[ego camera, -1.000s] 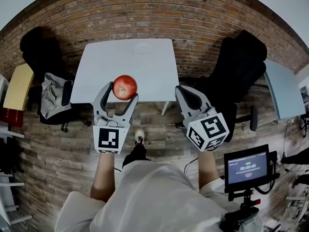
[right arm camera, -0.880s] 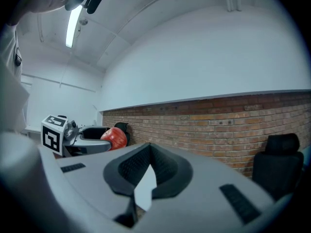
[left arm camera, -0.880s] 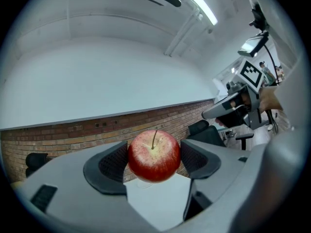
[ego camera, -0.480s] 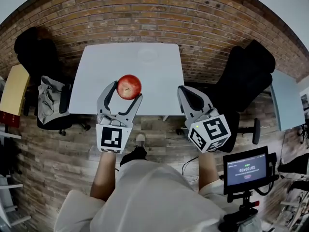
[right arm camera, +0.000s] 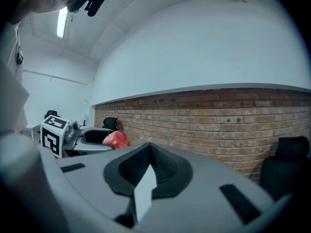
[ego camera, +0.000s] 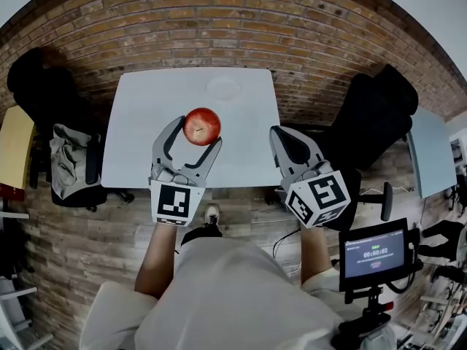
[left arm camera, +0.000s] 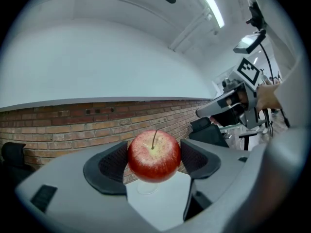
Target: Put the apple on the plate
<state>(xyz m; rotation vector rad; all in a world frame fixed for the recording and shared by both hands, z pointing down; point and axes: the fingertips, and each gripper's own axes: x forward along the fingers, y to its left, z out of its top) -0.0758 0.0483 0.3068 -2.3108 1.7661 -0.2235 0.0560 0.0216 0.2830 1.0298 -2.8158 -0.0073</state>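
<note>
"Head view: what did it register?" asked the inspector.

"The left gripper (ego camera: pixel 197 133) was clenched on the apple (ego camera: pixel 202 125), one jaw on each side. The apple was held over the near half of the white table (ego camera: pixel 139 144). The plate (ego camera: pixel 223 87), pale and faint, lay on the table nearer the brick wall (ego camera: pixel 219 20), apart from the apple. The right gripper (ego camera: pixel 282 135) was at the table's right edge."

"Did that view confirm the right gripper's jaw state?"

"Only roughly. The right gripper view showed it directly: both jaws were pressed together with nothing between them. That view also caught the apple from the side, small and red, at the left beside the left gripper's marker cube (right arm camera: pixel 52 135)."

"And the left gripper view?"

"It showed what the head view could not. The dark ribbed pads (left arm camera: pixel 112 163) touched the apple's left and right flanks. The stem stood upright. Clear air separated the apple's underside from the table surface. A faint round outline showed on the table just below and beyond the apple; it was too faint to identify. The right gripper appeared at the right of that view, closed and empty."
</note>
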